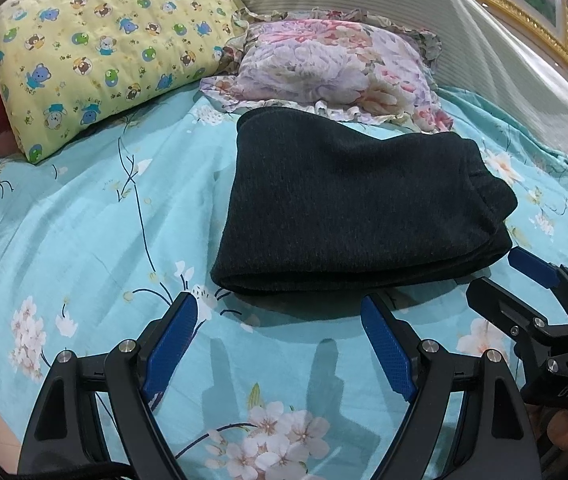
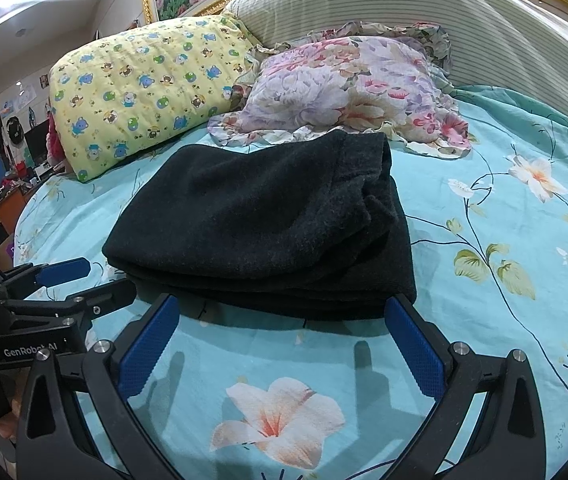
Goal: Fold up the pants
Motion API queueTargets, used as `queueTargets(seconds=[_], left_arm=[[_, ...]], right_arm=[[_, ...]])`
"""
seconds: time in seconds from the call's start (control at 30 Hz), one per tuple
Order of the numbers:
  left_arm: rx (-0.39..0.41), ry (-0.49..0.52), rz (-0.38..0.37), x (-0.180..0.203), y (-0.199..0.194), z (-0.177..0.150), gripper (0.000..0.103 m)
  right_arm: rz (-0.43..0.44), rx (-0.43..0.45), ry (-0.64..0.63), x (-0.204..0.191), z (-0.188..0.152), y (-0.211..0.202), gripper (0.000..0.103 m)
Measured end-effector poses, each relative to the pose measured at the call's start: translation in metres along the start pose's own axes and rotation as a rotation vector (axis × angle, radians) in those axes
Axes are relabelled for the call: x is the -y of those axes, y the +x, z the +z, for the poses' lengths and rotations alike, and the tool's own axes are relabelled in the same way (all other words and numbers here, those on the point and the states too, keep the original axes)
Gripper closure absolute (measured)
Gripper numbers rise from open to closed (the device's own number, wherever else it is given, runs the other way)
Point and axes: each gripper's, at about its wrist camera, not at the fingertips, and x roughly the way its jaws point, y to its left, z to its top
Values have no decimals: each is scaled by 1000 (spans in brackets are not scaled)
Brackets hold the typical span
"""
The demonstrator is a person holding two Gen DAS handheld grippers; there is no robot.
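Observation:
Dark charcoal pants (image 1: 347, 208) lie folded into a thick stack on the turquoise floral bedsheet (image 1: 84, 240); they also show in the right wrist view (image 2: 268, 220). My left gripper (image 1: 280, 312) is open and empty, just short of the stack's near edge. My right gripper (image 2: 280, 312) is open and empty, its fingertips at the stack's near edge. Each gripper appears in the other's view: the right one at the right (image 1: 523, 280), the left one at the left (image 2: 80, 280).
A yellow bear-print pillow (image 1: 100, 56) and a floral ruffled pillow (image 1: 323, 68) lie behind the pants. A striped cream headboard cushion (image 1: 443, 40) stands at the back. The bed's left edge drops to a cluttered room (image 2: 12, 184).

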Motion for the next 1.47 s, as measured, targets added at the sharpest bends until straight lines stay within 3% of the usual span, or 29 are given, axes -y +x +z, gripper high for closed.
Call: queueTargets(seconds=[1.47], left_arm=[[23,-14,-15,-1,-6,20,19]], right_arm=[[4,40,33,7,16,-9,1]])
